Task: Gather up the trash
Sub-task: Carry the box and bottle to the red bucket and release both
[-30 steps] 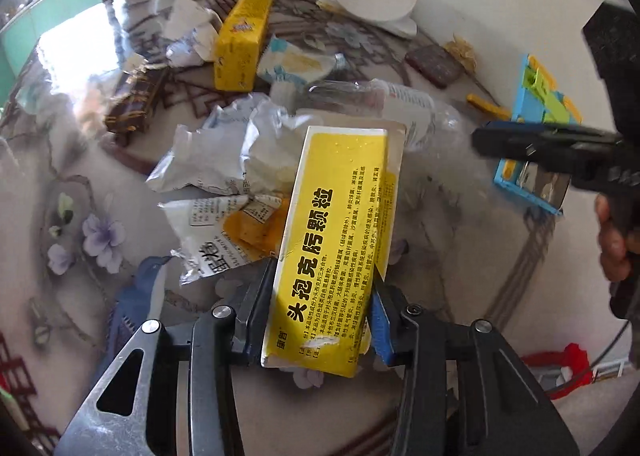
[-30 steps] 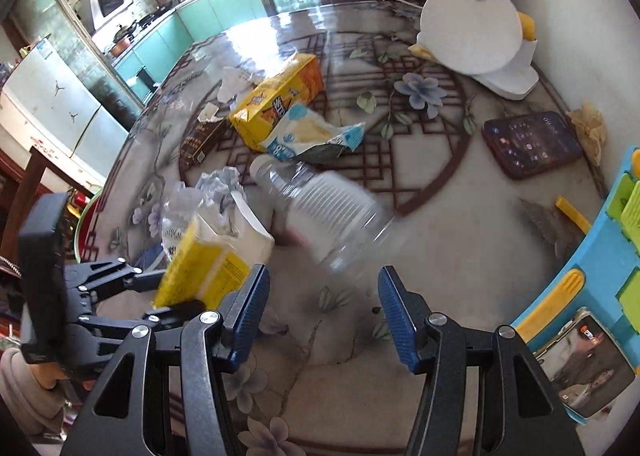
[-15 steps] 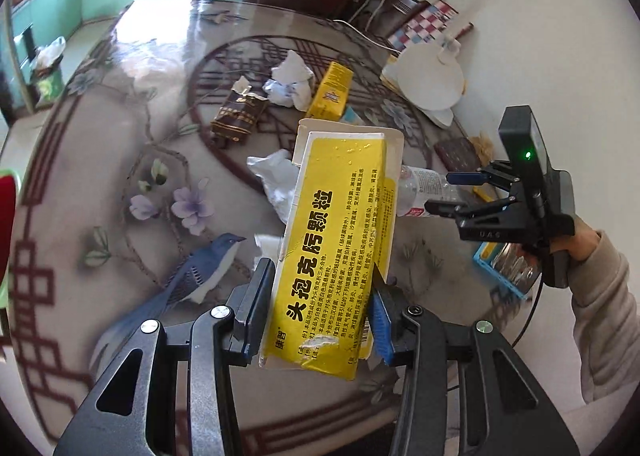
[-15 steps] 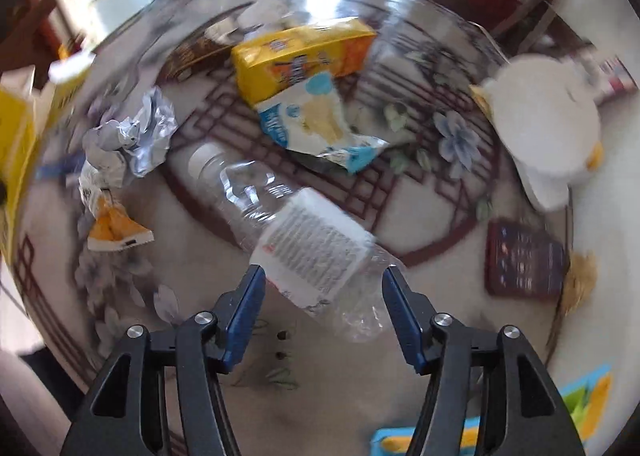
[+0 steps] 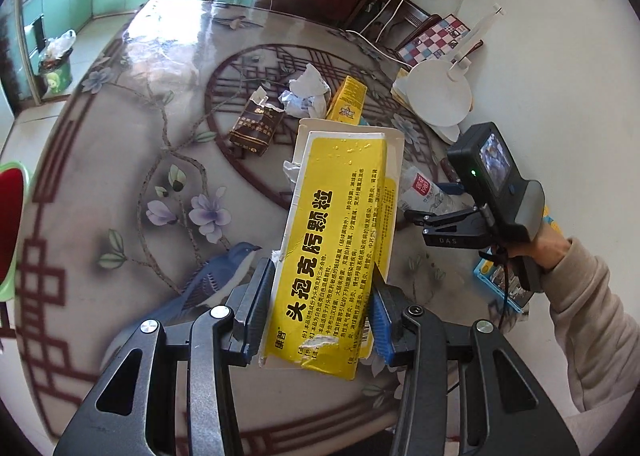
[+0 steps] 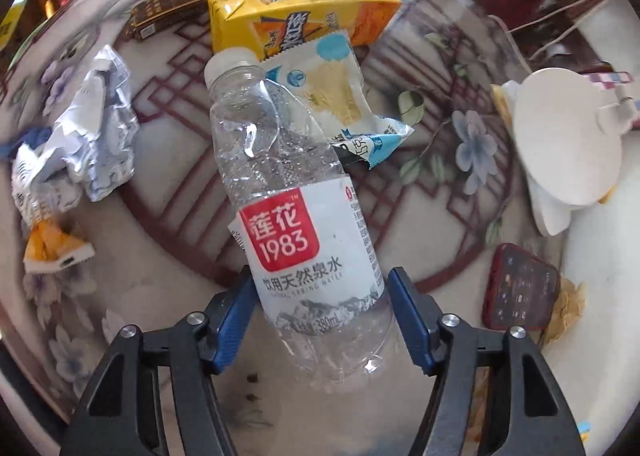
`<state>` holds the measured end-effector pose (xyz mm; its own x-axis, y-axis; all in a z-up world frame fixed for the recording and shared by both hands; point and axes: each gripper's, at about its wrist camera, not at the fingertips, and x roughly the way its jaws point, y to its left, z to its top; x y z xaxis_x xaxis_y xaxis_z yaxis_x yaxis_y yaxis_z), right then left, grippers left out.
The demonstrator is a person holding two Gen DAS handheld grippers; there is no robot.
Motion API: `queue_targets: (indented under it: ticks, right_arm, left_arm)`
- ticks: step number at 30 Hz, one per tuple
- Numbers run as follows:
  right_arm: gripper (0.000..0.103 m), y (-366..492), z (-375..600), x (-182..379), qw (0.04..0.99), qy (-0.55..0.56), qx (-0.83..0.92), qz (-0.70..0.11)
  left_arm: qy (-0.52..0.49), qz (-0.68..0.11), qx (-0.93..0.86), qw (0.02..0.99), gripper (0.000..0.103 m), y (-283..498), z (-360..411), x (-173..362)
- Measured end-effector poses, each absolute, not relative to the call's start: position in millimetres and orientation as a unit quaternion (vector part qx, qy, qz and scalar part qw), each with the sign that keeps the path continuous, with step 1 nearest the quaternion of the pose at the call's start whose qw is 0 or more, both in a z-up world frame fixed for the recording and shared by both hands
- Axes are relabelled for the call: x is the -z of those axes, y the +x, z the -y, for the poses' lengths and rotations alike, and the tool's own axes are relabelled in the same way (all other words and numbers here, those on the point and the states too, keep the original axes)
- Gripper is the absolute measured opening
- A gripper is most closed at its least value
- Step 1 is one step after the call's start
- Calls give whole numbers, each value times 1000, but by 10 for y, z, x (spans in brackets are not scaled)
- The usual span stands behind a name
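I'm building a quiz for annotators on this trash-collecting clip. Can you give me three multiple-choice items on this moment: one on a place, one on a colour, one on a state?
1. Where does the red-cased phone lie?
A. on the table, right of the bottle
B. under the juice carton
C. in the left hand-held gripper

2. What colour is the flattened cardboard medicine box?
A. green
B. yellow
C. pink

3. How is the clear plastic water bottle positioned?
A. standing upright, capless
B. between the fingers of the right hand-held gripper, cap on
C. lying untouched by the lamp

Answers: 1 A, it rests on the tabletop at right. 2 B, yellow print shows in the left hand-held gripper. 3 B, blue pads flank its label.
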<state>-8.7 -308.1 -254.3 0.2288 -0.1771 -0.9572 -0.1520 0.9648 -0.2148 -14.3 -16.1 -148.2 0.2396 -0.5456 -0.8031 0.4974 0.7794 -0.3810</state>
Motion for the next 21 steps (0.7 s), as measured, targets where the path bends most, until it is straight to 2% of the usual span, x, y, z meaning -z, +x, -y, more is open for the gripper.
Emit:
queue_targets:
  ticks: [11, 21]
  right_arm:
    - [63, -579, 3051, 2046, 832, 58, 57, -549]
    - [63, -652, 2857, 1468, 860, 165, 56, -480]
  left_arm:
    - [-16, -505, 325, 799, 43, 4, 26, 1389]
    - [-22, -493, 316, 810, 43, 154, -185, 1362]
